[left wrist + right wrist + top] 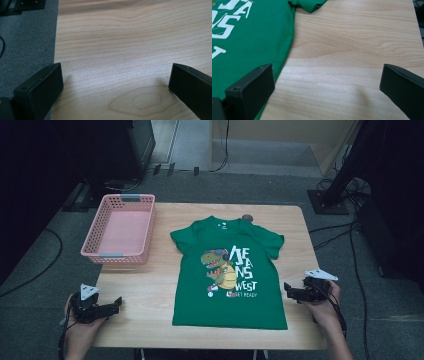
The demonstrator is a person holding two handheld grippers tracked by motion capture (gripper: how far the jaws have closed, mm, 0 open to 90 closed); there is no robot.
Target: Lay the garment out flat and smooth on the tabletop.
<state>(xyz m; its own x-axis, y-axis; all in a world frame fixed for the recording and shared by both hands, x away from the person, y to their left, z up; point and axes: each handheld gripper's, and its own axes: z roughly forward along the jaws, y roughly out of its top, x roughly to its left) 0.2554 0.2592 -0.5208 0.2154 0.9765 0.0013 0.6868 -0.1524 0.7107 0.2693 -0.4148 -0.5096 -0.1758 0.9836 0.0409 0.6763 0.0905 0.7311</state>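
A green T-shirt point(227, 270) with a dinosaur print and white letters lies flat, front up, in the middle of the wooden table point(145, 285). My left gripper point(116, 304) rests at the table's near left edge, open, with bare wood point(117, 75) between its jaws. Just right of the shirt's lower hem, my right gripper point(289, 291) is held open. In the right gripper view the shirt's side edge point(249, 37) runs past the left jaw and a sleeve tip point(309, 5) lies ahead; the gripper point(328, 80) has nothing in it.
A pink plastic basket point(120, 227) stands empty at the table's far left corner. A small dark round thing point(247, 218) lies just behind the shirt's collar. Grey carpet point(25, 45) borders the table's left edge. Stands and cables sit on the floor behind and to the right.
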